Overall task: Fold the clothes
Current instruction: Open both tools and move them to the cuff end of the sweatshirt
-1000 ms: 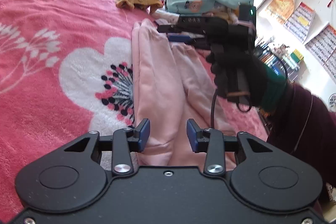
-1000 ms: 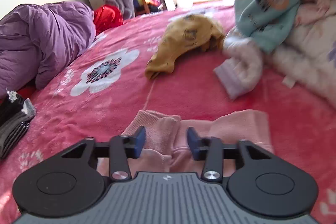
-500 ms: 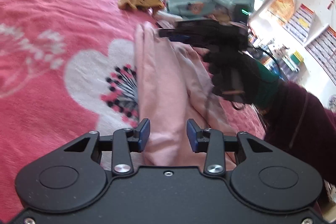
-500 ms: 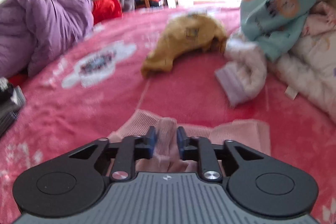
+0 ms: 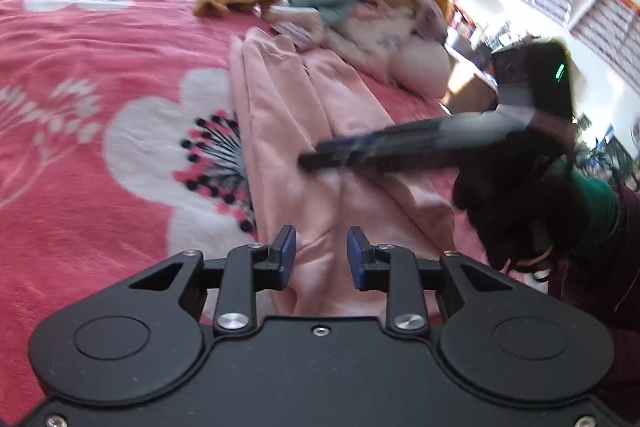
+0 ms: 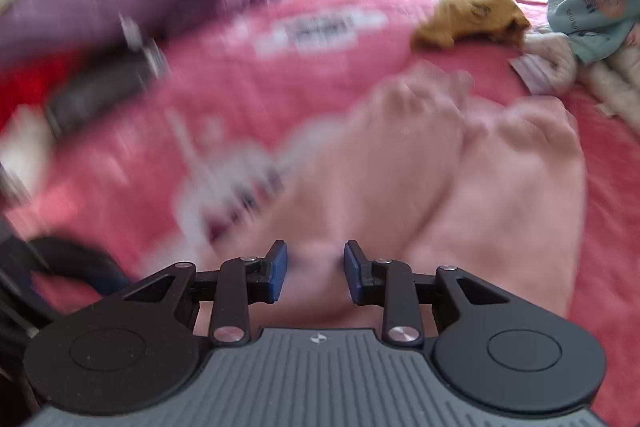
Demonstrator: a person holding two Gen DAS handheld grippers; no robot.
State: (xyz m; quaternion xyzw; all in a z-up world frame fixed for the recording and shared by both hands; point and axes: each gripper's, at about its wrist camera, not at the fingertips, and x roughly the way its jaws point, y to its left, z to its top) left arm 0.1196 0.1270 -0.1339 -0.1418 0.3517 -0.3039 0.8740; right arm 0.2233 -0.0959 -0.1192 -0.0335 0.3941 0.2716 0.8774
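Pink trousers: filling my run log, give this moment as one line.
step: folding | pink trousers flat on bed | left gripper open | right gripper open, blurred

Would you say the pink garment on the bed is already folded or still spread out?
Still spread out lengthwise: the pink garment lies long and creased on the red blanket, no end doubled over.
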